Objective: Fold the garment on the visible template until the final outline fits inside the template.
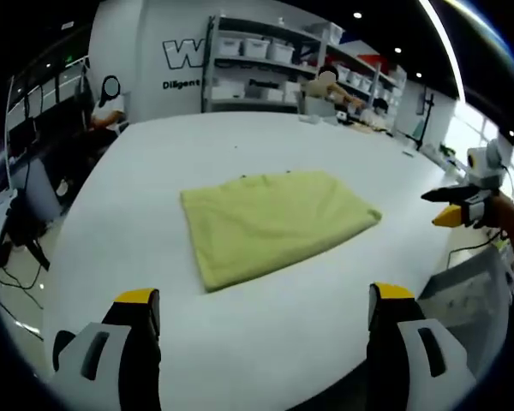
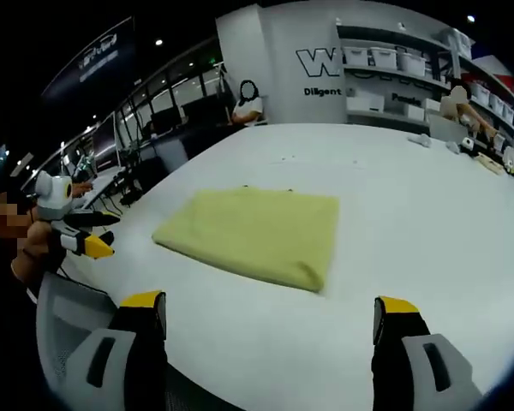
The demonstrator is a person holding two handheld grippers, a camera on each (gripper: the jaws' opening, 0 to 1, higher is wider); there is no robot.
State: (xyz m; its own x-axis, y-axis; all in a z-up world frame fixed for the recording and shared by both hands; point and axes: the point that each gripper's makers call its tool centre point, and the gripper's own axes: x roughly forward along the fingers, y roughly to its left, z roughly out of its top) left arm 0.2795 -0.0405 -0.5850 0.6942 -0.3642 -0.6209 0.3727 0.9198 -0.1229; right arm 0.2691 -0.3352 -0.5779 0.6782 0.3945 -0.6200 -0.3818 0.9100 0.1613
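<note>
Now folded yellow garment (image 1: 274, 224) flat mid white table (image 1: 154, 171), at 12 o'clock from both. Left gripper (image 1: 265, 308) jaws spread, holding nothing; right gripper (image 2: 270, 317) same, off fabric.

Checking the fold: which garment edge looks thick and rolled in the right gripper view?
The garment's edge nearest the right gripper; the far edge lies thin and flat.

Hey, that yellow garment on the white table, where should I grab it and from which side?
Probably take the yellow garment at the near corner closest to the left gripper: that corner lies free on the white table, and the cloth is flat and already folded. Come in low from the table's near edge, one jaw sliding under the layers.
</note>
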